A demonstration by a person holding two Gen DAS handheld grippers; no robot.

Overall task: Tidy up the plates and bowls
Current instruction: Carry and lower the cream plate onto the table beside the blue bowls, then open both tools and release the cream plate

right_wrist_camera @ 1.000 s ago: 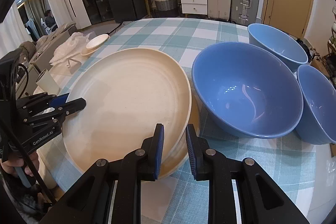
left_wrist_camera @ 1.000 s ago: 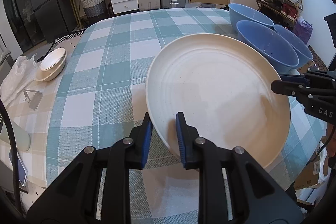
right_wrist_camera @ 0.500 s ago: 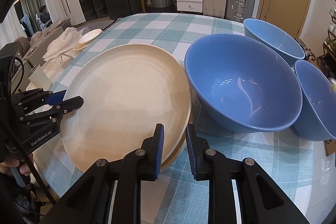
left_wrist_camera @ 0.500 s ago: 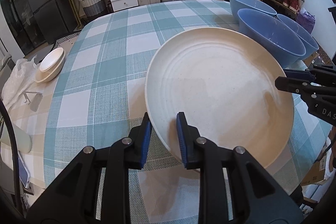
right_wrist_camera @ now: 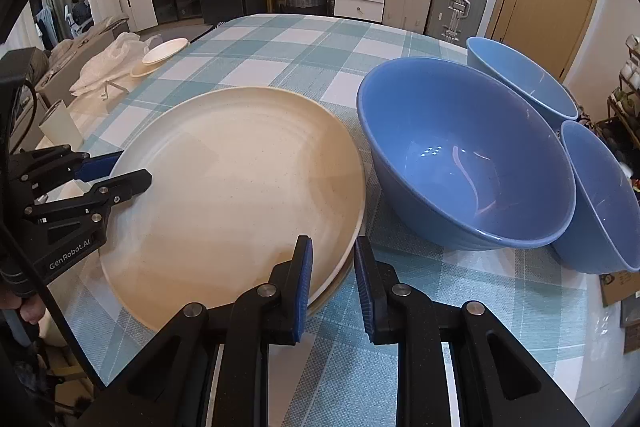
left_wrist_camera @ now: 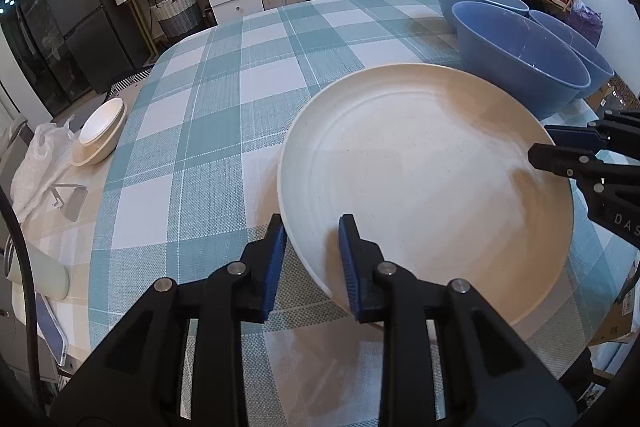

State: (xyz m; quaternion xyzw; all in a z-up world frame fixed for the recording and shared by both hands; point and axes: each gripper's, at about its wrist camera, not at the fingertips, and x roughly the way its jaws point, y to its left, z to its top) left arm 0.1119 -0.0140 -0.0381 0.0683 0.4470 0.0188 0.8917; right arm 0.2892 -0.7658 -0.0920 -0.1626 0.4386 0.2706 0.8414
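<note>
A large cream plate (left_wrist_camera: 432,179) (right_wrist_camera: 240,187) rests on a second cream plate whose rim (right_wrist_camera: 340,279) peeks out beneath it, on the checked tablecloth. My left gripper (left_wrist_camera: 313,227) (right_wrist_camera: 132,169) straddles the top plate's near rim, one pad inside and one outside; its jaws are opening slightly while the pads still touch the rim. My right gripper (right_wrist_camera: 333,247) (left_wrist_camera: 542,143) is shut on the opposite rim. Three blue bowls stand just right of the plates, the nearest (right_wrist_camera: 468,155) almost touching them, the others (right_wrist_camera: 520,79) (right_wrist_camera: 600,195) behind and beside it.
A small stack of cream dishes (left_wrist_camera: 100,131) sits near the table's left edge by a white plastic bag (left_wrist_camera: 36,155). A pale cup (left_wrist_camera: 36,271) and a phone (left_wrist_camera: 52,339) lie off that edge. Checked cloth (left_wrist_camera: 248,75) stretches toward the far side.
The plate has sunk a little between both grippers and now lies flatter on the lower plate. The left gripper's jaws stand slightly wider apart. The right gripper's jaws look the same.
</note>
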